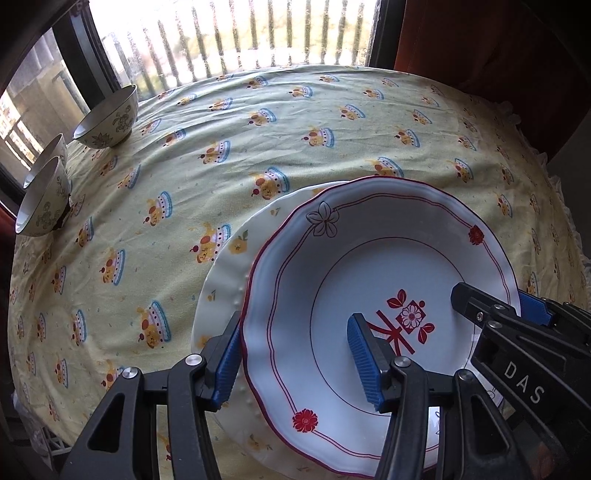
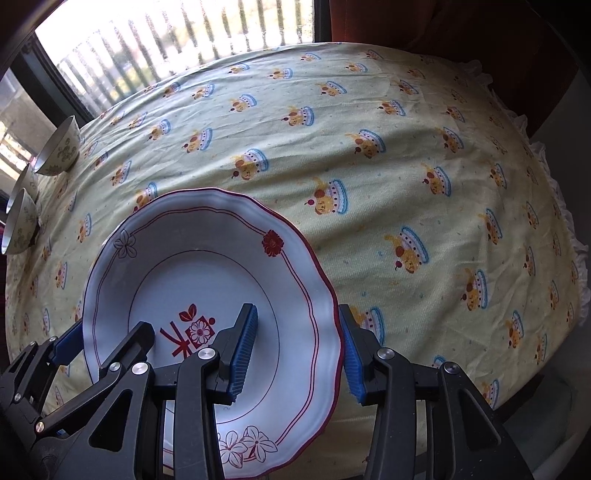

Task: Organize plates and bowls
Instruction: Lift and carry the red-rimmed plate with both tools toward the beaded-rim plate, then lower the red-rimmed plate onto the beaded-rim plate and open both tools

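Note:
A white plate with a red scalloped rim and red flower print (image 1: 369,258) lies on top of a cream plate with yellow flowers (image 1: 225,280). My left gripper (image 1: 295,362) is open, its jaws straddling the red plate's left rim. My right gripper (image 2: 297,350) is open and straddles the same plate's (image 2: 207,258) right rim; it also shows in the left wrist view (image 1: 498,306). Three patterned bowls stand at the far left: one alone (image 1: 107,118) and two close together (image 1: 44,199).
The table carries a yellow cloth with a cake print (image 1: 295,122). A window with bars (image 1: 240,33) is behind it. A dark red chair or curtain (image 2: 461,37) stands at the back right. The cloth's frilled edge (image 2: 565,221) hangs on the right.

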Motion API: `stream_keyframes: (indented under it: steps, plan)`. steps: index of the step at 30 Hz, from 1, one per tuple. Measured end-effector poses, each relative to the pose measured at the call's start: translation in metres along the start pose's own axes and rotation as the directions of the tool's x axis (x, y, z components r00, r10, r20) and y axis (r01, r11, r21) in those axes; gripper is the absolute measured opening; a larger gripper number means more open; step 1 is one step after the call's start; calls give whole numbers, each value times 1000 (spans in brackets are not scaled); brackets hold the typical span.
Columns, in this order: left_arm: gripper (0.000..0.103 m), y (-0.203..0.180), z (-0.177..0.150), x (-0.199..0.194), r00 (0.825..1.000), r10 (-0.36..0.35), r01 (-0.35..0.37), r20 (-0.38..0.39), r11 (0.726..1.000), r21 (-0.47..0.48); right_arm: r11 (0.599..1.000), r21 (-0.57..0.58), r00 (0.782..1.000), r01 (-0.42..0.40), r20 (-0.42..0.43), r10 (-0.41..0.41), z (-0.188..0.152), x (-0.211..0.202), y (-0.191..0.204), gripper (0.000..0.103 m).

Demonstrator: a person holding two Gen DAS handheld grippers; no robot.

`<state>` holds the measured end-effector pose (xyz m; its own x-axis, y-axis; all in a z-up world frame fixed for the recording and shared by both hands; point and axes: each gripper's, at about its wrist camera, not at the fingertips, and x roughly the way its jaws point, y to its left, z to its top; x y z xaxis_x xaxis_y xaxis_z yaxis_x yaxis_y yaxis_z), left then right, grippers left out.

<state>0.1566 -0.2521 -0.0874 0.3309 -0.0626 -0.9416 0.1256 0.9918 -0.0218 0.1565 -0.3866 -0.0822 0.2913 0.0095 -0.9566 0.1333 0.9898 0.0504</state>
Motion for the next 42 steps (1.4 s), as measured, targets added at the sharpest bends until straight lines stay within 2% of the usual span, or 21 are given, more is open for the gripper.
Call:
stream_keyframes:
  steps: [3,7,10,11,14,27,33,36,40,42]
  plan:
    - [56,1,1,0,1000,-2,2,-2,1000,-7,999,24,1000,-29,-3,29,0,-2,-7,48]
    - [56,0,0,0,1000,3,-3,3,1000,2,998,66,999,-15,46,12,0,-15,-19,48]
    - [56,-1,1,0,1000,5,-5,0,1000,2,998,50,998,-48,48,46,1,-15,-21,35]
    - [56,0,1,0,1000,1,-1,-2,1000,2,998,37,997,-59,50,57,1,-16,-17,27]
    - [55,3,2,-1,1000,-8,8,-11,1000,-10,1000,8,998,-8,62,7,0,-18,-9,28]
    - [56,17,-4,-4,997,72,-73,-24,997,-41,999,-18,999,-38,9,38,-9,-11,10,26]
    - [66,9,-2,0,996,91,-92,-23,995,-35,999,-14,999,-38,7,38,-4,-9,10,26]
    - [75,6,-1,3,996,86,-87,-37,995,-42,999,-21,999,-38,4,39,-1,-9,10,26]
    - [85,3,3,7,995,83,-87,-62,994,-61,996,-47,996,-78,41,80,1,-20,18,26]
    - [88,4,6,8,994,79,-84,-69,993,-79,994,-67,996,-86,29,88,2,-18,24,26]
